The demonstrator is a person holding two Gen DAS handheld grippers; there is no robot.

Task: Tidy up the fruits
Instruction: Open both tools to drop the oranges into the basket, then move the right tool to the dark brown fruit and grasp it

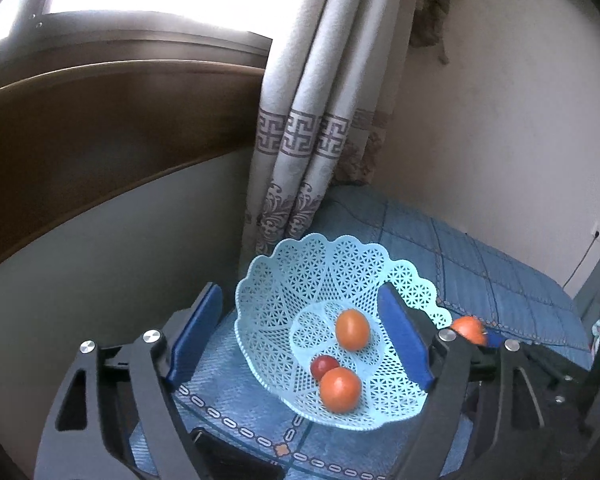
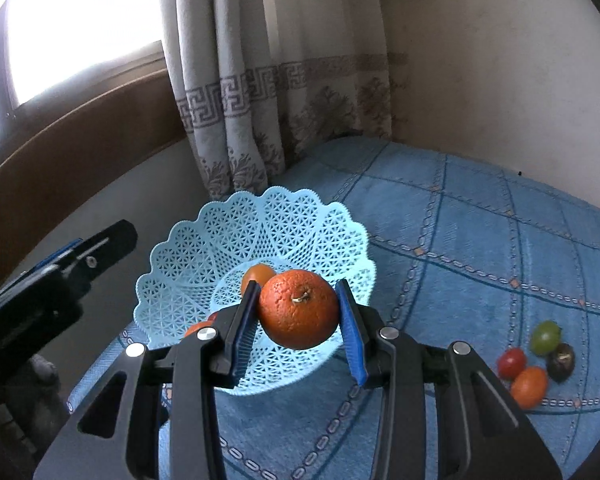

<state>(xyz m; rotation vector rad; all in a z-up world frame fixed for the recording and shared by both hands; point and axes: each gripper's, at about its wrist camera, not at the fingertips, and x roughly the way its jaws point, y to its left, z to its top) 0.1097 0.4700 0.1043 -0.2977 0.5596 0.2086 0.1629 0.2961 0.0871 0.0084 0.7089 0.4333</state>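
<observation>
The right claw (image 2: 298, 318) grips a dimpled orange (image 2: 298, 309) above the lacy blue plastic basket (image 2: 204, 248), hiding part of the fruits inside. The left claw (image 1: 300, 334) stands open around the basket's near rim.

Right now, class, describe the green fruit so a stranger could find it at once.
Start at the blue quilted cloth, right of the lace basket. Four small loose fruits cluster there; the green grape sits farthest back, the only green one.
</observation>
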